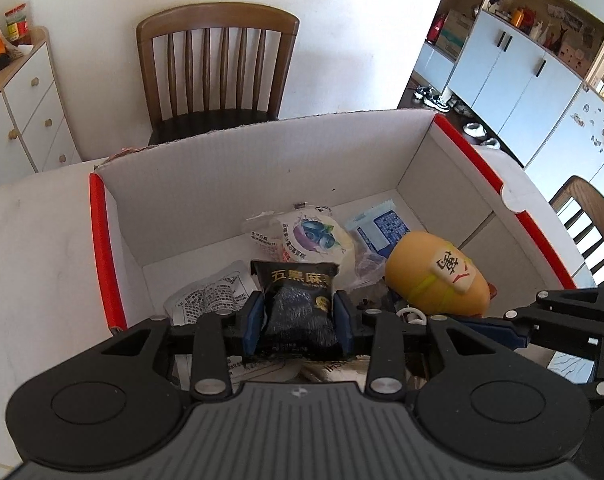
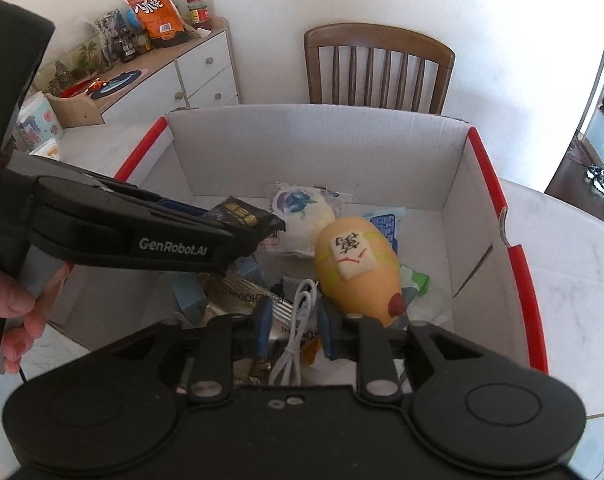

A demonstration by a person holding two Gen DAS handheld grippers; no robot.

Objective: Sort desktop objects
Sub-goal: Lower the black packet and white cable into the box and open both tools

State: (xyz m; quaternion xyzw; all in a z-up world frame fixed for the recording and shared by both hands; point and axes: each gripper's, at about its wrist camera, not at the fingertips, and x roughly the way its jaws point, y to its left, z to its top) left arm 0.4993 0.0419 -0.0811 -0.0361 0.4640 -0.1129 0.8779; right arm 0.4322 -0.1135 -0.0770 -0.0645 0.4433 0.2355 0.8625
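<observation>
My left tool pinches a black snack packet between its blue pads, held above the open cardboard box; my right tool stands narrow around a white cable, though I cannot tell if it grips; just beyond lie a yellow egg-shaped toy and a blueberry bun packet inside the box on the white bench; a wooden chair stands behind
</observation>
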